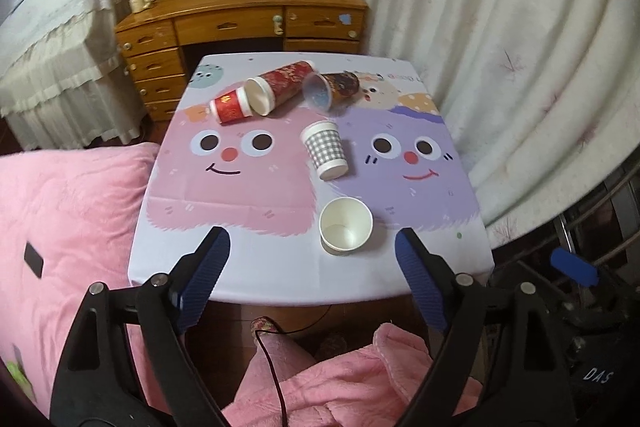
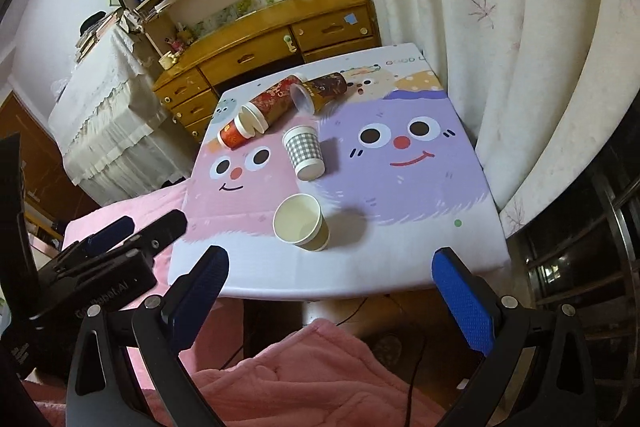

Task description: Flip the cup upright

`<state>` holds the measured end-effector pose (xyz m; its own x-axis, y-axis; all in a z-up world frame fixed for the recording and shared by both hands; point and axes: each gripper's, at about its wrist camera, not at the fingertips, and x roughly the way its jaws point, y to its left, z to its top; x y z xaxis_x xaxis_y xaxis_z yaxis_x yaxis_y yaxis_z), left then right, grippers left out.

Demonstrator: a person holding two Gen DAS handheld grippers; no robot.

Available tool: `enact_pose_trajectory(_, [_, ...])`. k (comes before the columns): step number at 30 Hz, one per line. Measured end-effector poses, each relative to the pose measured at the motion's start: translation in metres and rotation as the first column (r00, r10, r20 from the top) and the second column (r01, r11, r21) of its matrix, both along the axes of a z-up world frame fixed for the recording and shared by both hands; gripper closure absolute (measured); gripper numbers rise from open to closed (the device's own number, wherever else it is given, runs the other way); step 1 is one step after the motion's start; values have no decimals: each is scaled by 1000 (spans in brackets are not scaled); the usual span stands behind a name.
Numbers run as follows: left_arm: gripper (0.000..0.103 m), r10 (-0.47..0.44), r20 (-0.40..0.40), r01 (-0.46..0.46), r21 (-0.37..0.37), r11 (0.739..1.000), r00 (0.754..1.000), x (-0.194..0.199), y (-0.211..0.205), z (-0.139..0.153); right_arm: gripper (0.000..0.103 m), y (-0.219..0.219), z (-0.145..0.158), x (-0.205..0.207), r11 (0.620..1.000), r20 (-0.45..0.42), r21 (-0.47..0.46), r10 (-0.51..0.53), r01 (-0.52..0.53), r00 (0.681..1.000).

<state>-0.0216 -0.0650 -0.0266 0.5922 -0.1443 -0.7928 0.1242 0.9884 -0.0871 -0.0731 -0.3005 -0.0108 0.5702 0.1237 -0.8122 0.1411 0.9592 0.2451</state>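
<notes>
Stood upright near the table's (image 1: 280, 267) front edge: plain white paper cup (image 1: 346, 225) (image 2: 301, 223), mouth up. Lay tipped behind it: grey-checked paper cup (image 1: 325, 149) (image 2: 304, 153). Farther back, toward the far edge, lay three patterned red and brown cups. Held apart and empty before the front edge: left gripper (image 1: 312, 267) and right gripper (image 2: 330, 287).

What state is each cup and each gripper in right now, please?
Plain white cup: upright, mouth open.
Checked cup: upside down.
Small red cup: on its side.
Tall red cup: on its side.
Brown cup: on its side.
Left gripper: open, empty.
Right gripper: open, empty.
</notes>
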Motion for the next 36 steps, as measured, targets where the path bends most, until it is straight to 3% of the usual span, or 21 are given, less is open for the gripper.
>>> enact_pose_trajectory(4, [1, 55, 61, -57, 23, 998, 997, -7, 4, 3, 0, -1, 3, -1, 1000, 25, -11, 0, 1, 1000])
enact_pose_trajectory(13, [1, 89, 108, -93, 34, 995, 990, -17, 3, 11, 0, 11, 13, 0, 995, 82, -93, 54, -46, 995])
enact_pose_trajectory(36, [1, 85, 105, -89, 35, 995, 991, -17, -10, 12, 0, 0, 5, 6, 996, 68, -87, 29, -23, 997])
